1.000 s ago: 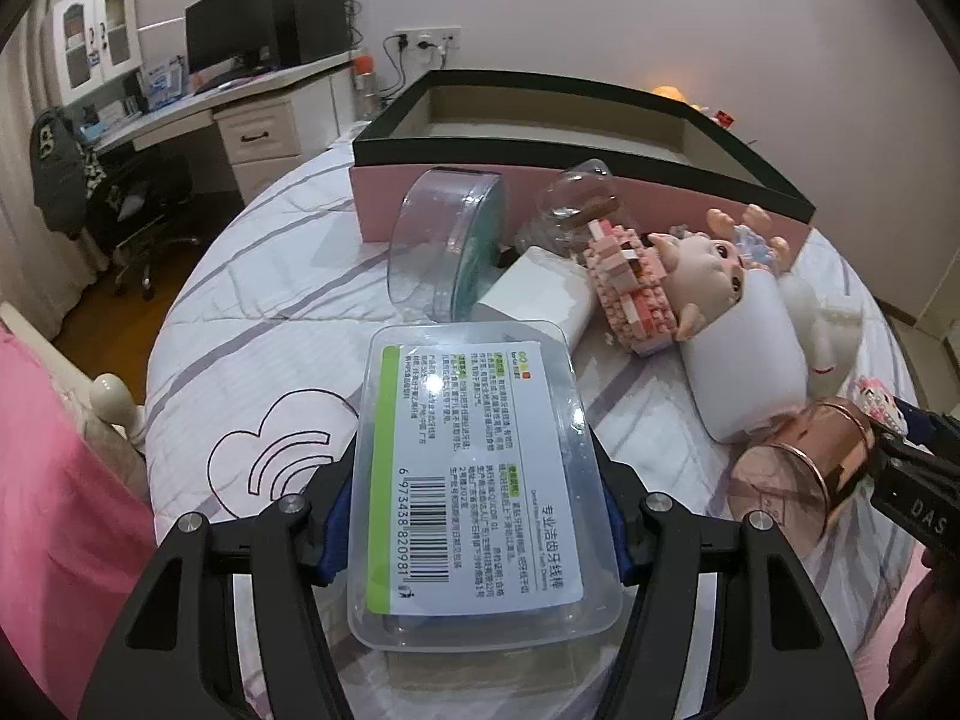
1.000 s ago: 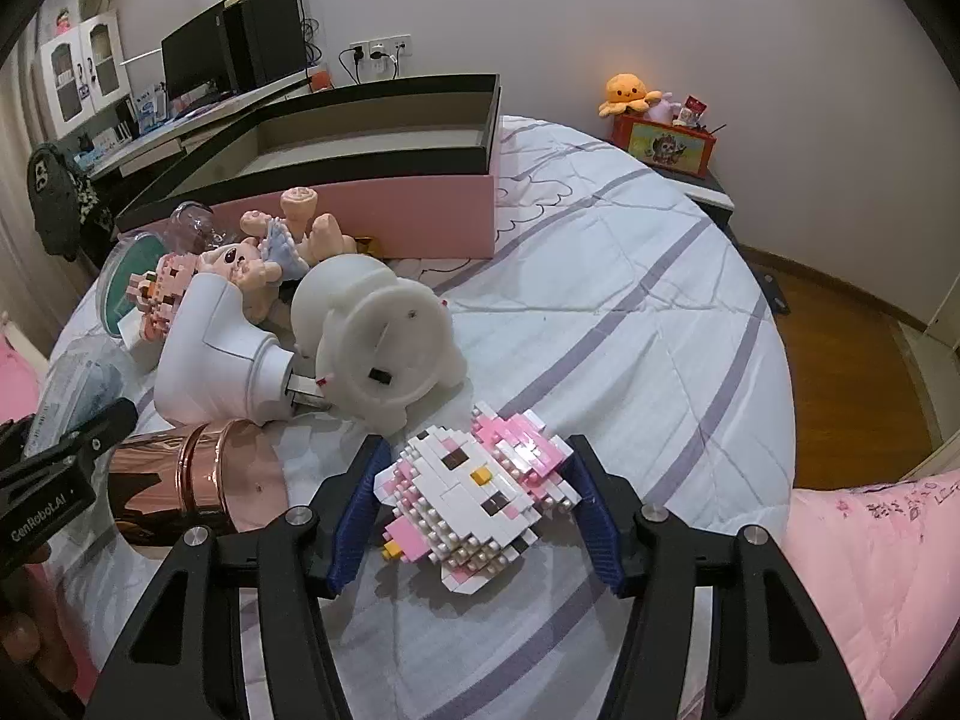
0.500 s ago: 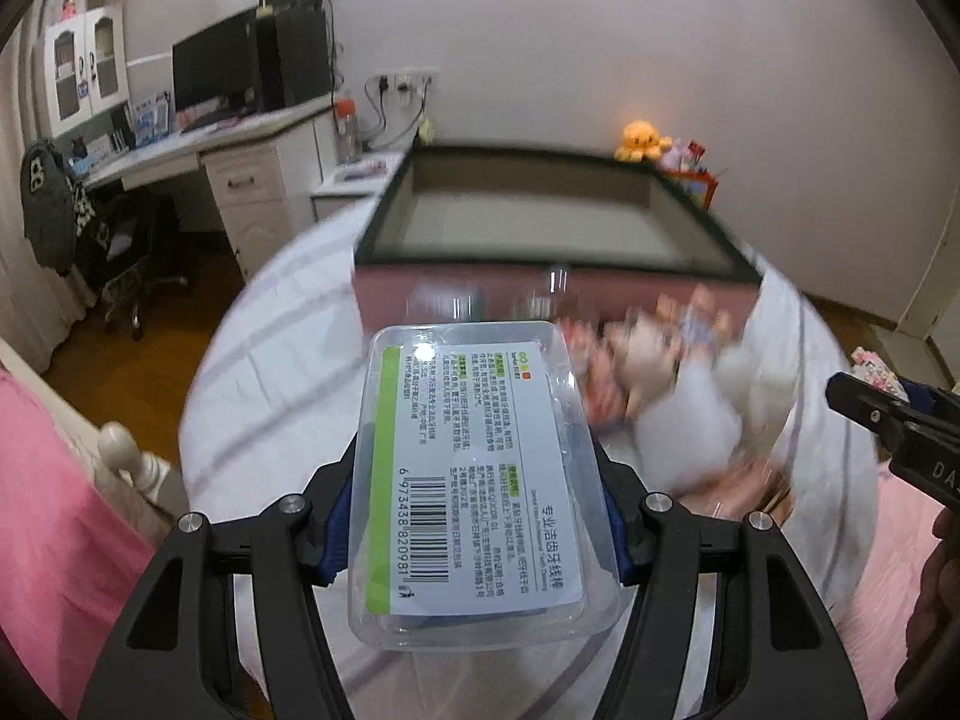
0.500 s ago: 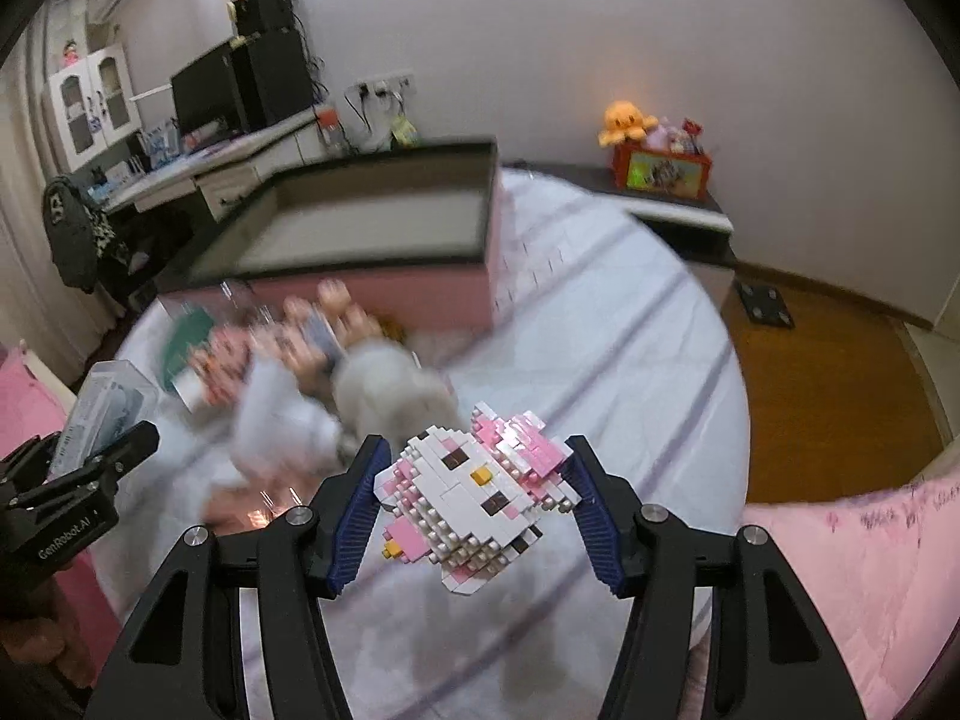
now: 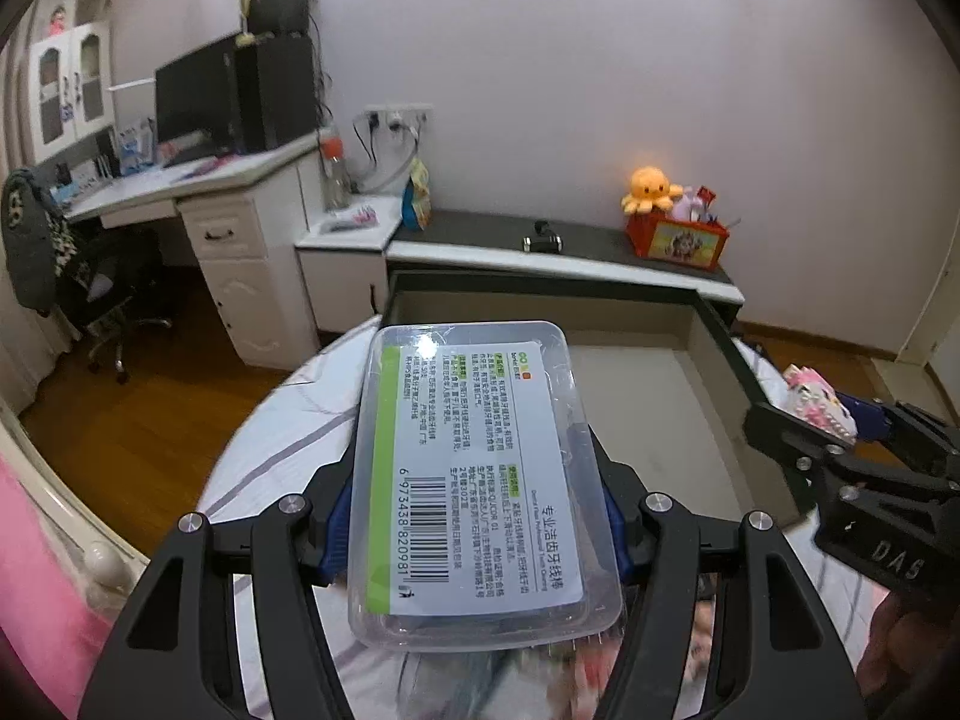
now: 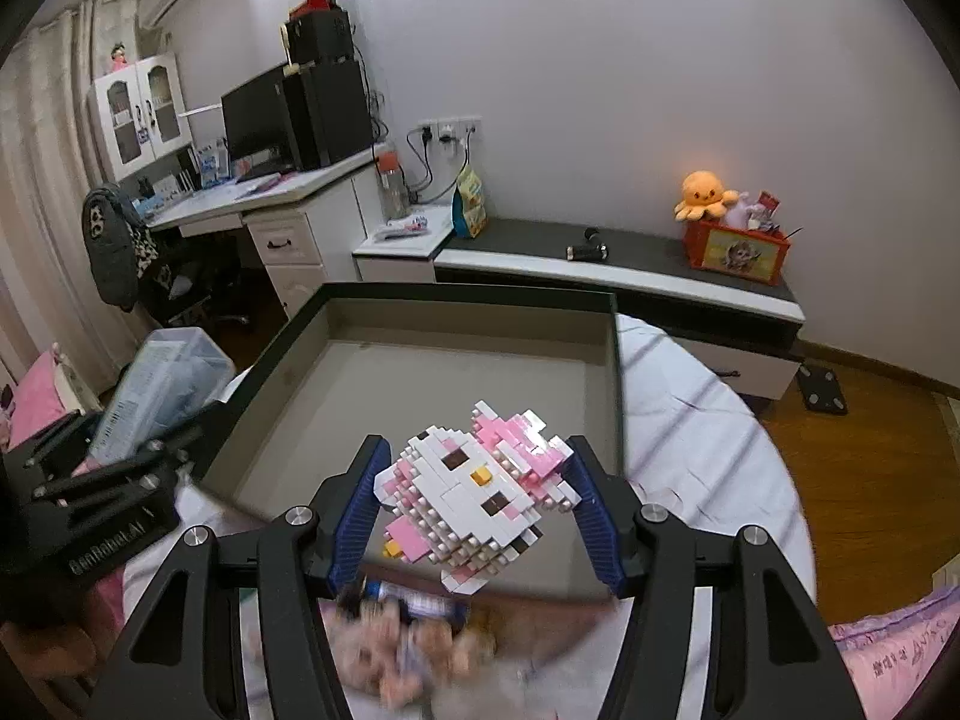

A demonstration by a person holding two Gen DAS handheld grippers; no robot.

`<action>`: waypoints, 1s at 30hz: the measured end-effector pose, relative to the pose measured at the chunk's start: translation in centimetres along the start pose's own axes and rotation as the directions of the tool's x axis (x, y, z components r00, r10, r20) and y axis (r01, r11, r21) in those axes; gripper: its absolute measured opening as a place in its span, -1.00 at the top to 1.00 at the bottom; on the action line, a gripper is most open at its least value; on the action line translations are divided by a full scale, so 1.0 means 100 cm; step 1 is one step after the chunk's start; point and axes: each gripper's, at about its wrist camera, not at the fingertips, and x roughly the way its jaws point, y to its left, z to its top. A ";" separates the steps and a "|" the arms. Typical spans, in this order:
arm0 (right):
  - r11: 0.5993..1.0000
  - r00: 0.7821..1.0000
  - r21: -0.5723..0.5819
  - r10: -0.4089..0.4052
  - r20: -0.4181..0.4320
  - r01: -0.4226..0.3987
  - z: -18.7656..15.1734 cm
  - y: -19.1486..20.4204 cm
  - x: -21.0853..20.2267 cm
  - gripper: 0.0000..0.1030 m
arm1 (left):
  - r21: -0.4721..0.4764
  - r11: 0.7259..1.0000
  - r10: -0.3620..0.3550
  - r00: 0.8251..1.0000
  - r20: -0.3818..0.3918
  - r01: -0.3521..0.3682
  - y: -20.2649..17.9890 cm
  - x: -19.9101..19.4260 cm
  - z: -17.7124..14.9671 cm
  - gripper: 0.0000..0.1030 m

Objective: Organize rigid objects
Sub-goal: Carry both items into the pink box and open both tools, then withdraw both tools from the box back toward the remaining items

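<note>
My left gripper [image 5: 477,510] is shut on a clear plastic box [image 5: 480,480] with a white and green barcode label, held up in the air over the near left corner of a large open storage box [image 5: 660,414]. My right gripper [image 6: 474,504] is shut on a white and pink brick cat figure [image 6: 474,480], which hangs above the near side of that dark-rimmed storage box [image 6: 432,372]. Each gripper shows in the other's view: the right gripper [image 5: 822,426] at the right edge, the left gripper [image 6: 120,450] at the left. The storage box looks bare inside.
Blurred toys [image 6: 408,642] lie on the striped bedspread [image 6: 690,438] below the grippers. Beyond the bed stand a white desk [image 5: 198,204] with a monitor, a low dark-topped cabinet [image 6: 630,264] with an orange plush, and wooden floor [image 5: 138,420] on both sides.
Both grippers rose off the bed and moved forward with their loads. The toys dropped out of sight below, and the storage box's inside came into view.
</note>
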 end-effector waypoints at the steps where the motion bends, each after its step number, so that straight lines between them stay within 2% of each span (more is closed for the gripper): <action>1: 1.000 1.000 -0.001 0.000 -0.011 0.000 0.002 0.000 0.009 -0.18 | 0.002 1.000 -0.004 1.000 -0.019 0.004 -0.001 0.011 0.002 -0.23; 9: 1.000 0.993 -0.005 -0.012 -0.121 0.011 0.011 0.004 0.074 -0.19 | 0.026 1.000 0.011 0.989 -0.147 -0.007 -0.006 0.076 0.006 -0.27; 12: 1.000 0.989 -0.003 -0.011 -0.147 0.011 0.008 0.002 0.085 -0.21 | 0.023 0.999 0.028 0.987 -0.156 -0.024 -0.003 0.081 0.005 -0.44; 14: 1.000 0.987 -0.004 -0.014 -0.158 0.014 0.007 0.000 0.088 -0.31 | 0.005 0.999 0.046 0.988 -0.147 -0.046 0.004 0.077 0.005 -0.63; 15: 1.000 0.987 -0.001 -0.012 -0.162 0.012 0.006 -0.001 0.088 -0.46 | -0.006 0.999 0.050 0.989 -0.142 -0.052 0.008 0.075 0.006 -0.67; 16: 1.000 0.987 0.002 -0.011 -0.163 0.011 0.005 -0.003 0.087 -0.60 | -0.019 0.999 0.026 0.990 -0.139 -0.029 0.011 0.074 0.006 -0.69; 17: 1.000 0.987 0.009 -0.009 -0.159 0.011 0.005 -0.003 0.085 -0.60 | -0.034 0.999 0.002 0.991 -0.136 -0.007 0.014 0.070 0.006 -0.70; 19: 1.000 0.987 0.028 0.013 -0.159 -0.008 0.004 -0.006 0.082 -0.62 | -0.045 0.999 -0.012 0.993 -0.115 0.007 0.017 0.059 0.004 -0.72; 22: 0.999 0.988 0.043 0.006 -0.157 0.000 0.004 -0.006 0.076 -0.64 | -0.038 0.999 0.006 0.999 -0.039 -0.007 0.017 0.031 0.003 -1.00; 24: 0.998 0.992 0.061 0.025 -0.125 -0.017 0.005 -0.006 0.064 -0.69 | -0.049 0.999 0.007 1.000 0.025 -0.006 0.020 0.007 0.003 -1.00; 26: 0.997 0.995 0.076 0.027 -0.092 -0.020 0.005 -0.005 0.052 -0.82 | -0.061 0.998 0.013 0.998 0.063 -0.009 0.024 -0.013 0.003 -1.00; 27: 0.996 0.997 0.084 0.026 -0.075 -0.020 0.006 -0.005 0.044 -1.00 | -0.065 0.998 0.020 0.997 0.081 -0.015 0.025 -0.021 0.004 -1.00; 30: 0.995 0.999 0.097 0.040 -0.016 -0.038 0.008 -0.001 0.020 -1.00 | -0.072 0.997 0.043 0.990 0.132 -0.034 0.031 -0.048 0.002 -1.00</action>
